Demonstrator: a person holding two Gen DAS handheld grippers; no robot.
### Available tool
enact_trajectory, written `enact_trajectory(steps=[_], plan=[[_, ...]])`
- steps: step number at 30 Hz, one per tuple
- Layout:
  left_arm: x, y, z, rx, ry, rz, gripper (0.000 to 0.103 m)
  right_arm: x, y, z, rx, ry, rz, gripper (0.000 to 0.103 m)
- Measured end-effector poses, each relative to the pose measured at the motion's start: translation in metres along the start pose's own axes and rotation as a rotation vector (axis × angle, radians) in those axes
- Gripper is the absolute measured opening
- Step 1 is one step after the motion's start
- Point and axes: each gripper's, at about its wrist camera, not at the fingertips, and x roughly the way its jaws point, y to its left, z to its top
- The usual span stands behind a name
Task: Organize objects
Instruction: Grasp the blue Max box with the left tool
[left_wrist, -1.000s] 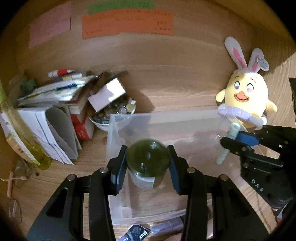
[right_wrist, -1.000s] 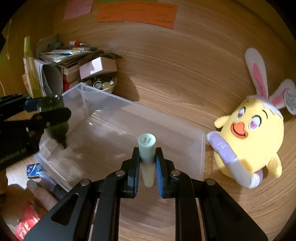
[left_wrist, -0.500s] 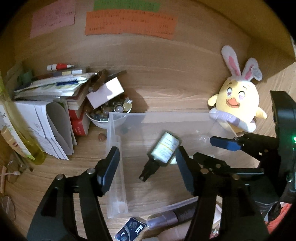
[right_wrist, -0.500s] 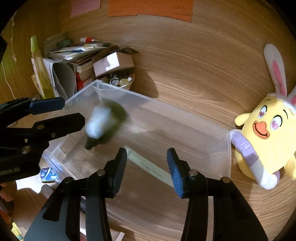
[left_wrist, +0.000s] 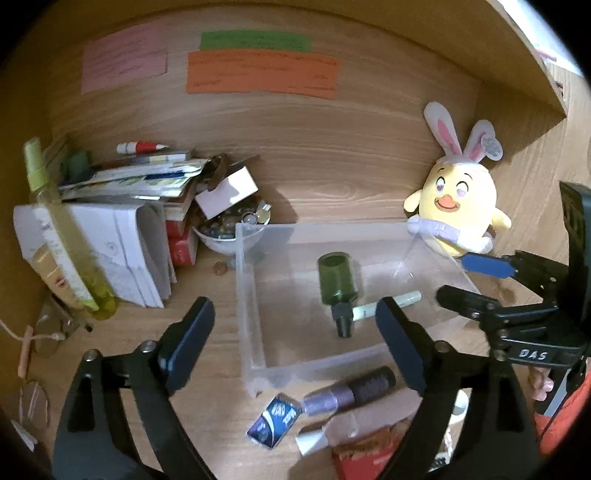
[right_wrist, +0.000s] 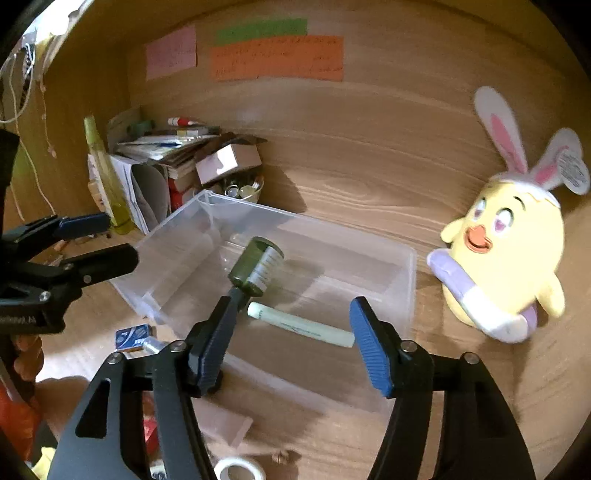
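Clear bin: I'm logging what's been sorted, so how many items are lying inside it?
2. In the clear bin, a green bottle lies mid-floor; a pale tube lies beside its cap end. Nothing else shows through the walls.

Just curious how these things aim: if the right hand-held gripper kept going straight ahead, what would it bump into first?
Probably the pale tube lying in the clear bin, right between its open fingers; depth is hard to judge.

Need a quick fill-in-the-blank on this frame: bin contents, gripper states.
1. The green bottle lies inside the clear ____.
2. The pale tube lies ____ the bottle.
3. Both the left gripper and the right gripper are ____.
4. The purple tube lies ____ the bin.

Missing: bin; beside; open; outside
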Motion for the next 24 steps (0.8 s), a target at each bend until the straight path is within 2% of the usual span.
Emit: enact_trajectory(steps=[2, 9, 24], plan=[[-0.006, 0.004, -0.004, -0.003, 0.005, -0.004, 0.093, -0.01, -0.004, -0.005, 0.019, -0.019, 0.007, 0.073], [-0.014, 0.01, -0.024, 0.027, 0.04, 0.033, 0.093, -0.039, -0.004, -0.027, 0.023, -0.053, 0.017, 0.075], [0.006, 0.031, -0.069, 0.032, 0.182, 0.057, 0.093, -0.042, 0.014, -0.074, 0.019, 0.006, 0.045, 0.076]])
